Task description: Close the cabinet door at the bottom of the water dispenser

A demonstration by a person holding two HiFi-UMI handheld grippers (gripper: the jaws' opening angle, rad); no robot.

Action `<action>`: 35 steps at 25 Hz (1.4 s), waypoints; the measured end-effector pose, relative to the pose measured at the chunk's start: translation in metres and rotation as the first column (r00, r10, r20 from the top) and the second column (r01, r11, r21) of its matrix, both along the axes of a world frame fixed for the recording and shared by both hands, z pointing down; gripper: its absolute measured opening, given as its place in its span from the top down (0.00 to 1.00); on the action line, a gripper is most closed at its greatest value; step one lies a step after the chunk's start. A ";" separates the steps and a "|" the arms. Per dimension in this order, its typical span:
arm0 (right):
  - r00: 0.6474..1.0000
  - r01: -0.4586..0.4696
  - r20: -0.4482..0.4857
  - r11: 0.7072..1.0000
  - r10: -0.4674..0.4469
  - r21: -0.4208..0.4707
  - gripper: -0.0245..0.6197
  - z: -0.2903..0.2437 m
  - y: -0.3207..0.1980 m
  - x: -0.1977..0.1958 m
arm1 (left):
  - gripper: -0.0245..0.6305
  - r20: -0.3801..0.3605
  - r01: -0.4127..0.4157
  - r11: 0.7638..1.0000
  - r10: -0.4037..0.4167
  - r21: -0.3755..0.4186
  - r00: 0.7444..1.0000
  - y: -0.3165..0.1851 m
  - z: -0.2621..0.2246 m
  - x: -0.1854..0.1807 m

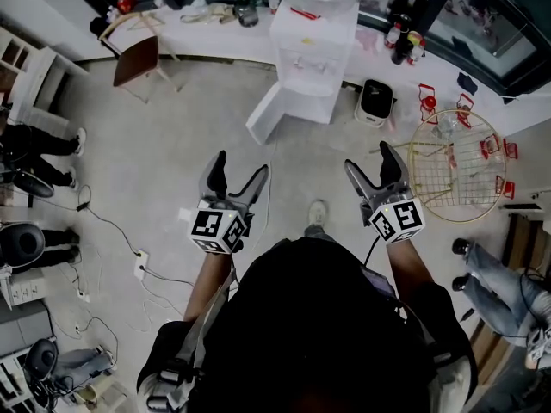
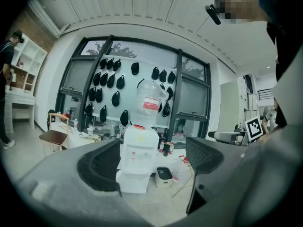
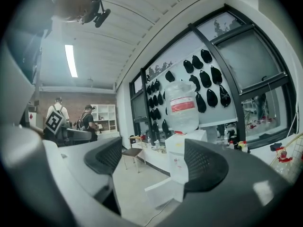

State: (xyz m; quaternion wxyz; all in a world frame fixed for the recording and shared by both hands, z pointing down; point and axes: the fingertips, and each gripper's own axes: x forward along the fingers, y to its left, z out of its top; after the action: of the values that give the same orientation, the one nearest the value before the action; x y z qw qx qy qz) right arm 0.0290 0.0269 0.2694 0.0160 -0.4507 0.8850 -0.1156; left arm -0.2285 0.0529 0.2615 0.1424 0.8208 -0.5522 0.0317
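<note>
Currently both grippers hover over the floor (image 1: 172, 144), well short of the water dispenser (image 1: 314, 54), which stands at 12 o'clock from them against the long white counter (image 1: 198, 33). Cabinet door (image 1: 274, 114) at the dispenser's base: open, swung out from the body toward 7 o'clock, free edge nearest the left gripper (image 1: 240, 166). Left gripper: jaws wide apart, nothing between them; its own view frames the dispenser in the gap between the jaws, no contact. Right gripper (image 1: 370, 157): jaws likewise wide, empty; in its view the open door shows low in the gap, with the dispenser body partly behind the right-hand jaw. Door lies at about 1 o'clock from the left gripper and 11 o'clock from the right one, apart from both. Brown chair (image 1: 138, 58) at 10 o'clock of the left gripper; gold wire basket (image 1: 456, 166) at 3 o'clock of the right gripper.
</note>
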 end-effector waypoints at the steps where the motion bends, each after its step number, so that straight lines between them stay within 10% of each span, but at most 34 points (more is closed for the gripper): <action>1: 1.000 0.000 0.002 1.000 0.000 -0.001 0.33 0.002 -0.010 0.004 | 0.29 0.002 0.002 1.000 -0.002 0.001 1.000 -0.009 0.001 0.003; 19: 0.997 0.070 -0.033 0.997 -0.071 -0.019 0.33 0.036 -0.114 0.044 | 0.29 0.021 0.038 0.998 -0.037 -0.055 0.999 -0.111 0.044 0.056; 35: 0.991 0.119 -0.045 0.984 -0.126 -0.129 0.34 0.109 -0.142 -0.003 | 0.29 0.045 0.050 0.986 -0.043 -0.157 0.998 -0.134 0.122 0.034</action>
State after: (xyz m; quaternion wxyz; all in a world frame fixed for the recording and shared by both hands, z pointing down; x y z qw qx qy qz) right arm 0.0257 -0.1154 0.3779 -0.0430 -0.3985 0.9021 -0.1600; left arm -0.1944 -0.0808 0.3838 0.1966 0.7930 -0.5698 0.0890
